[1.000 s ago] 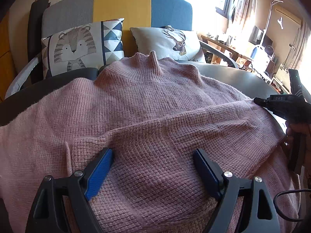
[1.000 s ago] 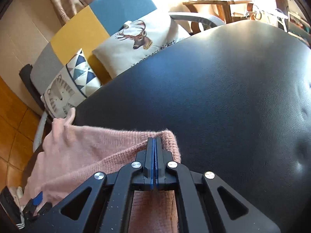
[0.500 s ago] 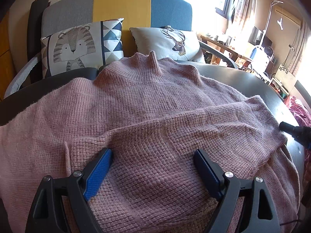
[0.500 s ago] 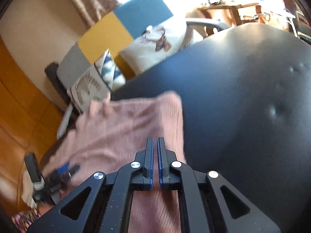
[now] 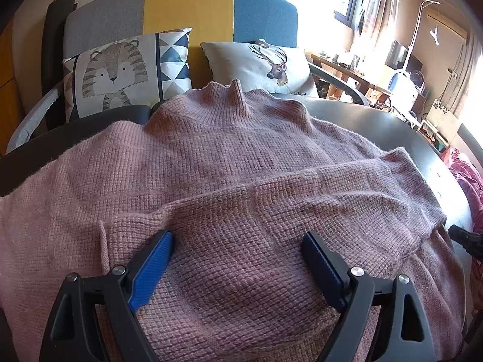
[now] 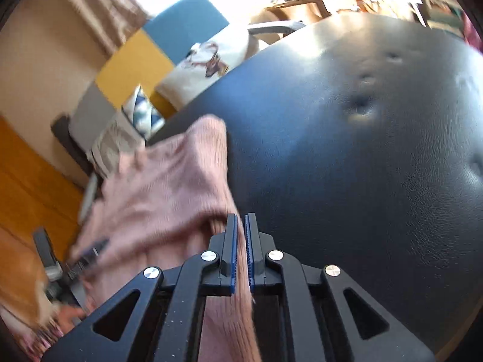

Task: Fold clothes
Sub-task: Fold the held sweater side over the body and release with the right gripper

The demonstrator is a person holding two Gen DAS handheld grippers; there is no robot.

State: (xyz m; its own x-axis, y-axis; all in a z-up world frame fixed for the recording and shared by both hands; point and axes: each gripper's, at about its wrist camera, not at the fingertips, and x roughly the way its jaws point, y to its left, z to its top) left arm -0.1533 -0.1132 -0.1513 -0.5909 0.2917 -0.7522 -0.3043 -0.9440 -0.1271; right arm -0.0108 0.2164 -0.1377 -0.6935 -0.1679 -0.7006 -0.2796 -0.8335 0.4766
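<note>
A pink knitted sweater (image 5: 241, 166) lies spread on a black padded table (image 5: 377, 123), collar at the far side, its right sleeve folded across the body. My left gripper (image 5: 236, 236) hovers open over the near part of the sweater, with nothing between its blue pads. In the right wrist view, which is blurred by motion, the sweater (image 6: 169, 187) lies to the left. My right gripper (image 6: 241, 220) stands at the sweater's right edge, jaws a narrow gap apart and gripping nothing. Its black tip (image 5: 465, 238) shows at the right edge of the left wrist view.
A grey, yellow and blue sofa (image 5: 187, 9) stands behind the table with a tiger cushion (image 5: 120, 72) and a deer cushion (image 5: 265, 63). A cluttered desk (image 5: 356, 72) and window lie at the back right. Bare black table (image 6: 362, 150) stretches to the right of the sweater.
My right gripper let go of the sleeve edge it held, parted its jaws slightly and pulled back to the sweater's right side. The left gripper has stayed put.
</note>
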